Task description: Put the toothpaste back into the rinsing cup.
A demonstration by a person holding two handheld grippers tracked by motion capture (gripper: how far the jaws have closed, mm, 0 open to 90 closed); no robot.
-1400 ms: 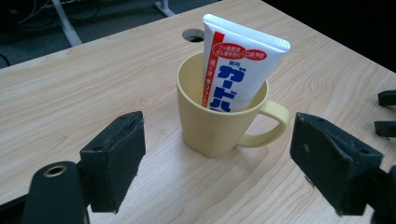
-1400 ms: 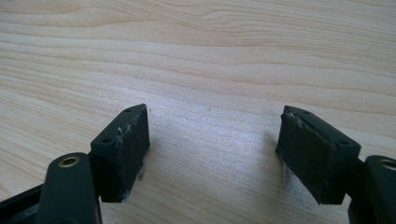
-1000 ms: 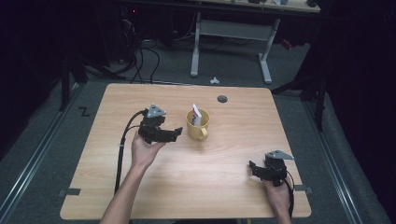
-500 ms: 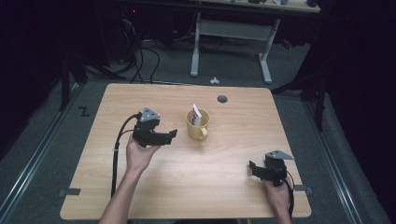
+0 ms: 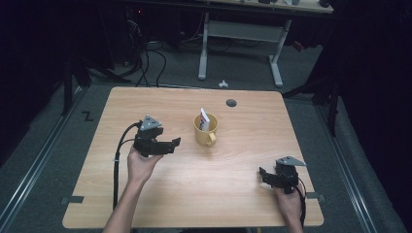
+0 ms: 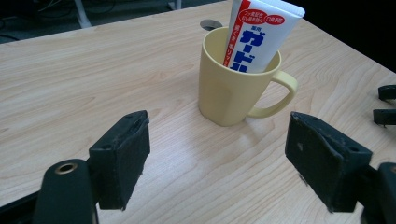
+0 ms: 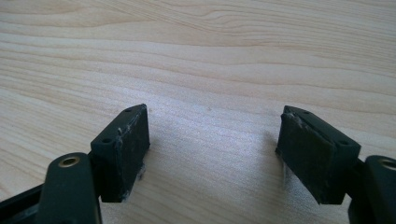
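Standing upright near the table's middle, the yellow mug (image 5: 204,130) carries a toothpaste tube (image 5: 204,118) that leans against its far rim, cap end down inside, so the cup wall is what keeps the tube propped up. Mug handle (image 6: 278,95) points toward the near side in the high view, and to the right in the left gripper view. Left gripper (image 5: 171,142) sits just left of the mug, apart from it, jaws spread wide and holding nothing; its camera looks straight at the mug between the two pads, so it reads as lined up on the cup, probably for a grasp of the mug body or the tube, though which one can't be told. Gap between the jaws looks wider than the mug, which would suit closing around it. Right gripper (image 5: 263,174) is well apart at the near right of the wooden table (image 5: 145,204), low over bare wood, jaws also wide apart and empty; likely parked out of the way so the left hand has room. Black cable (image 5: 116,170) trails from the left gripper back along the forearm.
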